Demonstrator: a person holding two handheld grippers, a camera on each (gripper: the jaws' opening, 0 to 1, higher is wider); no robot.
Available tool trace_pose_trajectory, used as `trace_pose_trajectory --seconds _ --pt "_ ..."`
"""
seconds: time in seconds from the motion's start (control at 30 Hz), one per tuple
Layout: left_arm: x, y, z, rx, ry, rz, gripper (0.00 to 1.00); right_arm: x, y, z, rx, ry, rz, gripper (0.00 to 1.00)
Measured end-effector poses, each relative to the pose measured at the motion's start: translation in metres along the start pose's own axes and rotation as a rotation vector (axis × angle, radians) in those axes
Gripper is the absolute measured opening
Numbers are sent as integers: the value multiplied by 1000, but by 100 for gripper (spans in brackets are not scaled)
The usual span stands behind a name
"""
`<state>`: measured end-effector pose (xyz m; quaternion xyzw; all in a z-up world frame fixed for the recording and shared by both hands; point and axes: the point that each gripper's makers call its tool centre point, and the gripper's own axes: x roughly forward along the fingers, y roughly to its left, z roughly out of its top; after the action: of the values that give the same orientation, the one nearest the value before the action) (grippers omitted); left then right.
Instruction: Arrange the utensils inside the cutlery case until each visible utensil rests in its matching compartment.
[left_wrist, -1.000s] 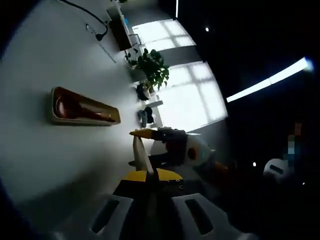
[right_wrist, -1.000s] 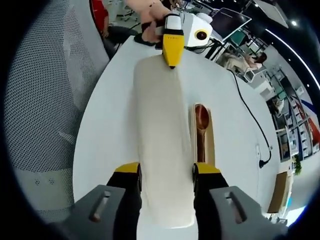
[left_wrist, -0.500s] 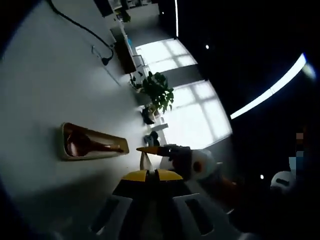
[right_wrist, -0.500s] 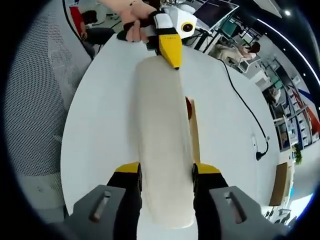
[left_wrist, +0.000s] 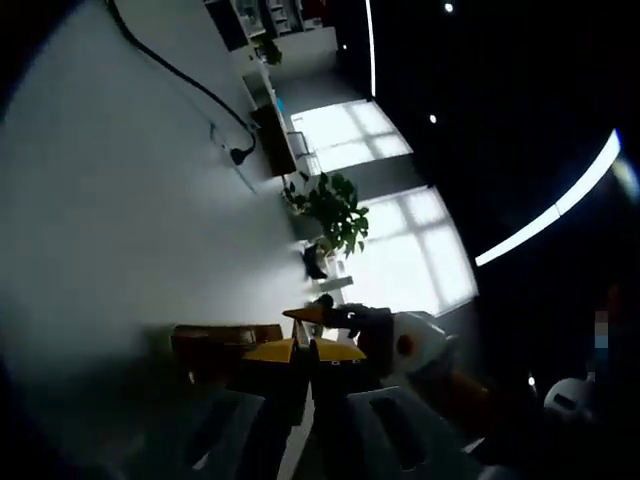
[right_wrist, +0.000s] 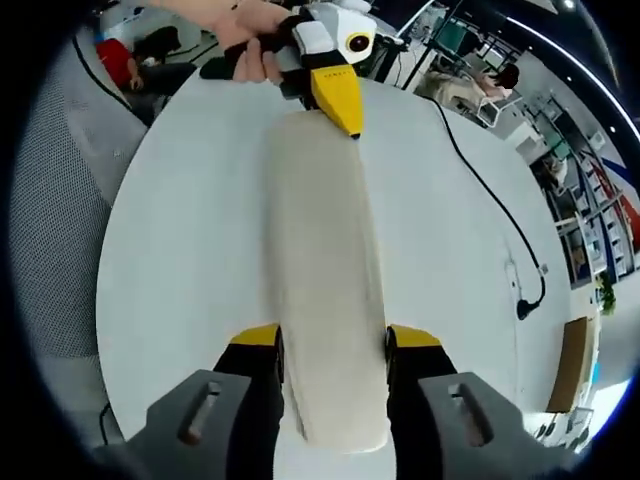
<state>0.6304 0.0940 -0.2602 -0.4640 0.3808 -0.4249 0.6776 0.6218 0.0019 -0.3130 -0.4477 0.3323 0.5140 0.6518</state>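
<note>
The cutlery case lid sits clamped between my right fingers; my left fingers pinch its far end, bare worktop either side.

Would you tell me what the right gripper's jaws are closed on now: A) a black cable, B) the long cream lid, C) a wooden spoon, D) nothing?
B: in the right gripper view the right gripper has a jaw on each side of the long cream lid, with the left gripper at its far end.

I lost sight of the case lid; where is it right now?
In the right gripper view the cream lid runs up the picture's middle over the white table, its near end between the right gripper and its far end at the left gripper.
</note>
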Motion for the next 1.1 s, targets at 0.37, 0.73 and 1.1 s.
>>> trace_pose_trajectory --seconds 0.37,0.73,1.1 --pt "3 30 6 -47 -1 51 6 15 1 -5 74 54 125 39" --pt "-8 49 9 -22 -21 124 16 26 7 -13 140 67 219 38" --pt "-26 64 12 72 -40 244 21 31 12 -20 117 114 261 38"
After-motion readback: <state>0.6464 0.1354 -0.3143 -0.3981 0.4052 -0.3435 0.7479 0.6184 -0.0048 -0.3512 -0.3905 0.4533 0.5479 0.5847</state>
